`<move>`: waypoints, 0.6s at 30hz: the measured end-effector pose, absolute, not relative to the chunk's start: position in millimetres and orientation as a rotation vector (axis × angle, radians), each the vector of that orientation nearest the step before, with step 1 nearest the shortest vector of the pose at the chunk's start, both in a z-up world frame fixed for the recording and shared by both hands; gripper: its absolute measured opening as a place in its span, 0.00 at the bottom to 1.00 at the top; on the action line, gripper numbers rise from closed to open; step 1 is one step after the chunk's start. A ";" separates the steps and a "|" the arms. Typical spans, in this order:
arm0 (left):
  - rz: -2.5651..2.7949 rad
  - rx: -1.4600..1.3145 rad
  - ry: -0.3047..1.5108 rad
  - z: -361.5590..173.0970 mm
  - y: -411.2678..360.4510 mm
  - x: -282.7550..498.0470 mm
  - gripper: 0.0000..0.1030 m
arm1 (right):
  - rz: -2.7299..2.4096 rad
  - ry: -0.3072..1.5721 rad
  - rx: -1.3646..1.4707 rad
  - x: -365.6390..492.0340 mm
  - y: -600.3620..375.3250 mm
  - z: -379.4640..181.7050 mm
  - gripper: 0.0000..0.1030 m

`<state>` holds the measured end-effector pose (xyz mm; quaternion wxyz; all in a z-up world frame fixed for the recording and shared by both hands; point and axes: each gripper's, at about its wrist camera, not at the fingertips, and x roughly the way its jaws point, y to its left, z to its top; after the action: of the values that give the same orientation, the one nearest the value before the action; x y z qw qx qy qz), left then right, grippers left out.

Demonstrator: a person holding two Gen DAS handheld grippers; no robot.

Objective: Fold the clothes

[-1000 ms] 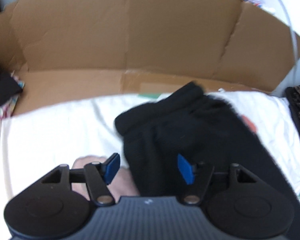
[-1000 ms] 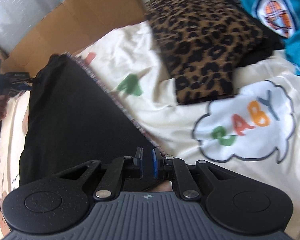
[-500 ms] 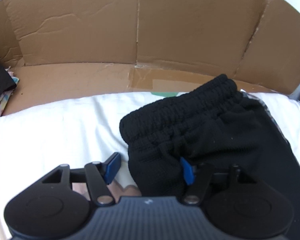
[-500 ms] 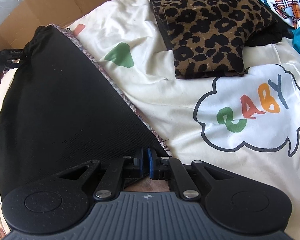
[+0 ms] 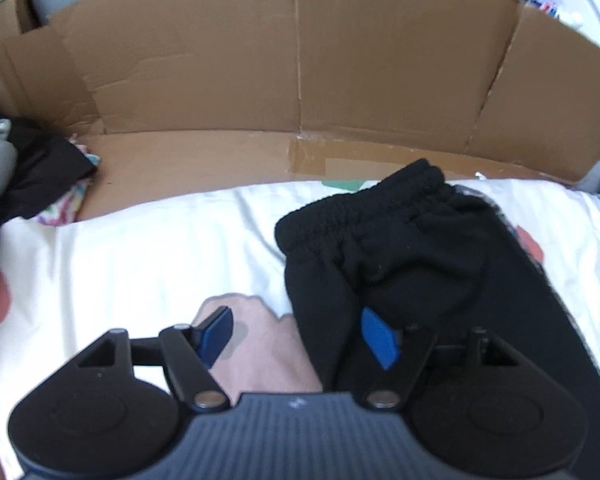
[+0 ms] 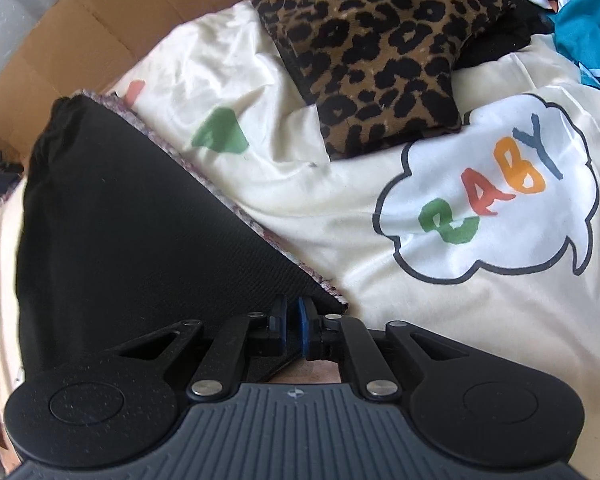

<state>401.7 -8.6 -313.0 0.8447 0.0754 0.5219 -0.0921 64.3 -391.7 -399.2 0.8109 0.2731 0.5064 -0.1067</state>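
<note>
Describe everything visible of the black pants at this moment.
The black pants are a soft, knit-looking garment with a gathered elastic waistband toward the cardboard. They lie spread on the cream printed sheet. A speckled trim runs along one straight edge. The right gripper is shut on the corner nearest it. The left gripper is open, one blue pad against the fabric near the waist end.

A cream sheet [image 6: 340, 208] with a printed "BABY" cloud [image 6: 488, 196] covers the bed. Flattened brown cardboard [image 5: 300, 64] stands behind it like a wall. A leopard-print cushion [image 6: 380, 48] lies on the sheet, with teal fabric [image 6: 580, 20] beside it. The light is bright daylight.
</note>
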 end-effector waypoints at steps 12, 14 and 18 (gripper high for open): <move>-0.170 0.090 1.082 -270.8 5.8 345.5 0.72 | -0.142 0.993 0.604 69.6 -373.1 -344.0 0.12; -0.179 0.084 1.073 -263.7 6.8 336.4 0.72 | -0.128 0.990 0.593 70.2 -368.0 -338.0 0.12; -0.186 0.056 1.056 -249.4 10.0 318.7 0.72 | -0.109 0.983 0.575 68.0 -359.5 -326.7 0.17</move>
<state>318.7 10.0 -249.4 0.8593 0.0268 0.5031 -0.0884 68.0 -359.5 -326.7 0.8409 0.2721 0.4651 -0.0514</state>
